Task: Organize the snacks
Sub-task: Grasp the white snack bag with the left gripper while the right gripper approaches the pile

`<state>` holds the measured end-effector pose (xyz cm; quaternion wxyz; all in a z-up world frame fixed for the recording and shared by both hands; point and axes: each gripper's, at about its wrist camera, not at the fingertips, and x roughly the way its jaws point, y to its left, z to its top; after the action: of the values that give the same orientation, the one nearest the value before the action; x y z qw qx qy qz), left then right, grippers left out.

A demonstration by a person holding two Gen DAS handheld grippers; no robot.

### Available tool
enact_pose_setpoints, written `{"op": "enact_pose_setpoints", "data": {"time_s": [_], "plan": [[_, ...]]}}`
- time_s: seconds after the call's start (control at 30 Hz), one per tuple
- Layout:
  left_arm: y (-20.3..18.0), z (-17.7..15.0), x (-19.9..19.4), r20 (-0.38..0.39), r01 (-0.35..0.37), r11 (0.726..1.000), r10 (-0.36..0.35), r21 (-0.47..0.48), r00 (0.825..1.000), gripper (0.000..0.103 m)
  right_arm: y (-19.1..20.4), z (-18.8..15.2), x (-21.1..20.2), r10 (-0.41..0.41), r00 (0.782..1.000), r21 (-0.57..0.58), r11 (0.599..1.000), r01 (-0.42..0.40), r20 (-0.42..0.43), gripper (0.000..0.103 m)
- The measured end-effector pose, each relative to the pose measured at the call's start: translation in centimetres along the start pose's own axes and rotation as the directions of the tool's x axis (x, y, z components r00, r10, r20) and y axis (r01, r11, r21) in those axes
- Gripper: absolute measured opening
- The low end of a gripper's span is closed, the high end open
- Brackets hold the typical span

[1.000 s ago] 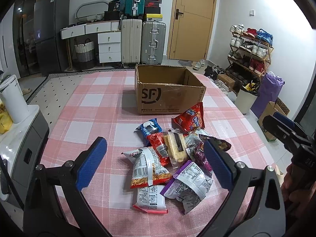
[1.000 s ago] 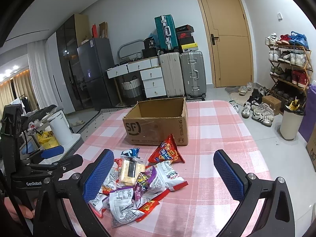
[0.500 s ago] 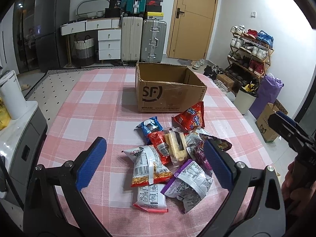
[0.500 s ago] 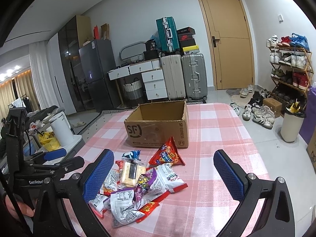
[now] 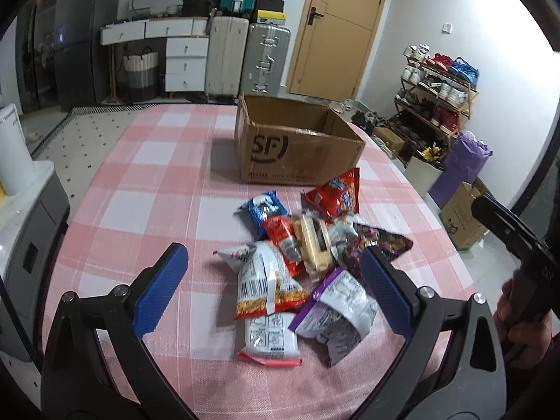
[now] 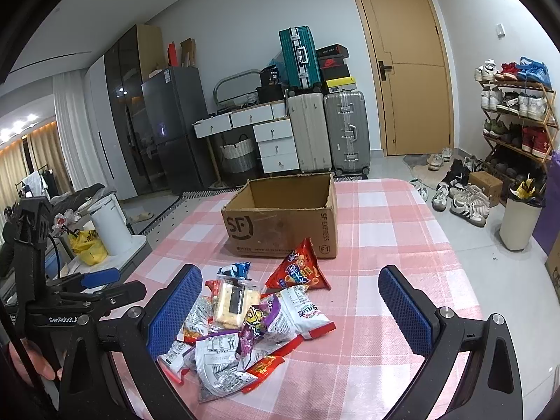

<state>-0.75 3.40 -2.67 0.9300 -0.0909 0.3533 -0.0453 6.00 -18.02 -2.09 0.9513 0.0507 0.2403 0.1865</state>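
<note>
Both claws wide, holding nothing.
I see the snack pile (image 5: 297,266) ahead between my left gripper (image 5: 273,290) fingers; cardboard box (image 6: 280,217) beyond right gripper (image 6: 290,297), seemingly empty.

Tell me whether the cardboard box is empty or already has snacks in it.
Apparently empty: the cardboard box stands open-topped, only bare inner walls showing; its floor is hidden.

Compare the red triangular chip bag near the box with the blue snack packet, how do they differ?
The red chip bag is larger and pointed, its tip toward the cardboard box; the blue snack packet is smaller and rectangular. The red bag lies at the pile's edge, mostly uncovered; the blue packet is partly overlapped by a red wrapper. Both lie unopened-looking on the checked tablecloth, outside the box.
</note>
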Motion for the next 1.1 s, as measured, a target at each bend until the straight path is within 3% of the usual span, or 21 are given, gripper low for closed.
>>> {"op": "enact_pose_setpoints", "data": {"time_s": [0.43, 0.73, 1.0, 1.1], "plan": [[4.2, -5.3, 3.7, -0.139, 0.007, 1.0, -0.005, 0.018, 0.99, 0.098, 0.9, -1.4, 2.2, 0.027, 0.998, -0.027, 0.999, -0.028, -0.05, 0.103], [3.7, -7.2, 7.0, -0.222, 0.026, 0.999, -0.016, 0.045, 0.975, 0.098, 1.0, -2.4, 4.3, 0.04, 0.995, -0.023, 0.999, -0.042, -0.092, 0.103], [3.0, -7.1, 9.7, -0.268, 0.069, 0.997, -0.054, 0.046, 0.962, 0.085, 0.8, -3.2, 5.4, 0.052, 0.992, -0.027, 0.998, -0.056, -0.113, 0.103], [2.3, -7.1, 9.9, -0.265, 0.051, 0.995, -0.025, 0.09, 0.964, 0.07, 0.6, -3.4, 5.7, 0.058, 0.991, -0.022, 0.998, -0.061, -0.119, 0.103]]}}
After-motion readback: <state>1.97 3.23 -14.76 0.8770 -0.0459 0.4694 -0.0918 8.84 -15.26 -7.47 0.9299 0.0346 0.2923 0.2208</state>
